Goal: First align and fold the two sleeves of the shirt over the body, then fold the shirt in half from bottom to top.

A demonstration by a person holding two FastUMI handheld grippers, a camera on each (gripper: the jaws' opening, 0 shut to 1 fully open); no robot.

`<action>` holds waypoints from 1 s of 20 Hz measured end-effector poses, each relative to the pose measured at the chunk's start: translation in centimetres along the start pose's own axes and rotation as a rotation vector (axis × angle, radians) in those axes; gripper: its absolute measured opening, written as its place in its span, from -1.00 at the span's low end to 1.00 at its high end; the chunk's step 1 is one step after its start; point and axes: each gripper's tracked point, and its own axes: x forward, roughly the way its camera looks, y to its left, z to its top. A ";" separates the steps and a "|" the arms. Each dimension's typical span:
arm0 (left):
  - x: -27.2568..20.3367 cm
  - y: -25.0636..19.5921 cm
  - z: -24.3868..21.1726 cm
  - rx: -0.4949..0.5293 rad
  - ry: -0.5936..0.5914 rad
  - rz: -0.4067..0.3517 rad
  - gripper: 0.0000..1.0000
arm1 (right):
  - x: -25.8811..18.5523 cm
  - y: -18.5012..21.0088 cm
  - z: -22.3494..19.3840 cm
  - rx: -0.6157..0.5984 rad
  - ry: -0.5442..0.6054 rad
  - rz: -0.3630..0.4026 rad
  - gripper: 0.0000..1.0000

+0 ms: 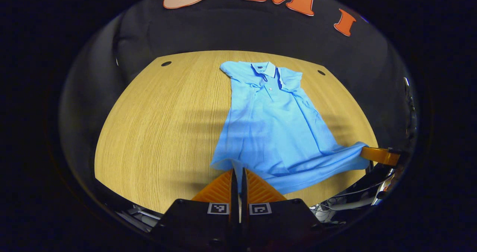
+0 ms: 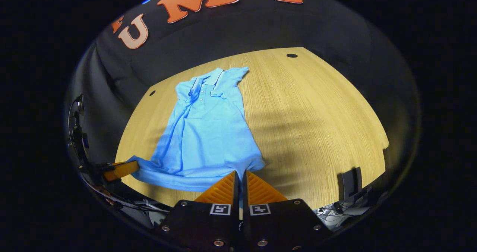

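A light blue polo shirt (image 1: 272,125) lies face up on the wooden table (image 1: 160,125), collar at the far end and both sleeves folded in over the chest. In the left gripper view my left gripper (image 1: 238,172) is shut on one bottom hem corner. The right gripper (image 1: 378,155) pinches the other hem corner at the table's right edge, and the hem stretches between the two. In the right gripper view the shirt (image 2: 208,132) runs away from my right gripper (image 2: 240,175), which is shut on its near hem corner. The left gripper (image 2: 121,170) holds the far corner at the left.
The table has small dark holes near its far corners (image 1: 166,63) (image 1: 321,72) (image 2: 291,55). A dark block (image 2: 350,183) stands at the table's near right edge. Cables (image 2: 335,209) lie below the front edge. Bare wood (image 2: 316,125) spreads to the shirt's side.
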 end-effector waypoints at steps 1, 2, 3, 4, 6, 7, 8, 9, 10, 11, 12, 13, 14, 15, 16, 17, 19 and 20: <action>-0.2 0.0 1.0 0.001 -0.007 -0.004 -0.91 | 0.0 0.3 0.9 -0.004 -0.009 0.006 -0.92; -0.2 0.2 1.9 0.005 -0.012 -0.007 -0.89 | 0.1 0.6 1.9 -0.008 -0.020 0.009 -0.92; 0.1 0.2 2.8 0.009 -0.016 -0.011 -0.89 | 0.2 0.8 2.9 -0.012 -0.027 0.012 -0.92; 0.3 0.3 3.7 0.014 -0.019 -0.013 -0.89 | 0.3 1.0 3.7 -0.018 -0.035 0.015 -0.92; 0.8 0.4 5.4 0.025 -0.029 -0.018 -0.88 | 0.8 1.3 5.6 -0.042 -0.049 0.009 -0.92; 1.2 0.3 6.4 0.029 -0.033 -0.023 -0.88 | 1.2 1.4 6.5 -0.050 -0.053 0.004 -0.92; 1.5 0.2 7.3 0.031 -0.038 -0.029 -0.89 | 1.6 1.6 7.2 -0.053 -0.055 0.003 -0.92; 2.1 0.2 8.2 0.035 -0.042 -0.038 -0.89 | 2.1 1.8 8.1 -0.051 -0.058 0.003 -0.92; 2.5 0.1 9.2 0.038 -0.050 -0.047 -0.89 | 2.6 2.0 8.8 -0.051 -0.057 0.004 -0.92; 2.8 0.1 10.2 0.040 -0.055 -0.054 -0.89 | 3.0 2.1 9.7 -0.051 -0.060 0.001 -0.92; 3.3 0.2 11.3 0.043 -0.061 -0.057 -0.89 | 3.6 2.3 10.6 -0.054 -0.063 0.000 -0.92; 3.7 0.4 12.2 0.046 -0.066 -0.058 -0.89 | 4.1 2.4 11.5 -0.054 -0.066 -0.007 -0.92; 4.1 0.5 13.1 0.051 -0.070 -0.061 -0.89 | 4.4 2.5 12.4 -0.052 -0.070 -0.012 -0.92; 4.9 0.5 14.2 0.058 -0.075 -0.064 -0.89 | 4.9 2.5 13.4 -0.052 -0.075 -0.018 -0.92; 5.6 0.6 15.1 0.065 -0.077 -0.069 -0.89 | 5.6 2.6 14.3 -0.053 -0.080 -0.024 -0.92; 6.2 0.8 16.0 0.074 -0.081 -0.071 -0.89 | 6.3 2.7 15.3 -0.053 -0.085 -0.029 -0.92; 7.5 1.2 17.9 0.095 -0.089 -0.077 -0.89 | 7.3 2.8 17.0 -0.048 -0.090 -0.039 -0.92; 8.3 1.3 18.9 0.105 -0.093 -0.079 -0.89 | 8.0 2.8 17.9 -0.045 -0.092 -0.043 -0.92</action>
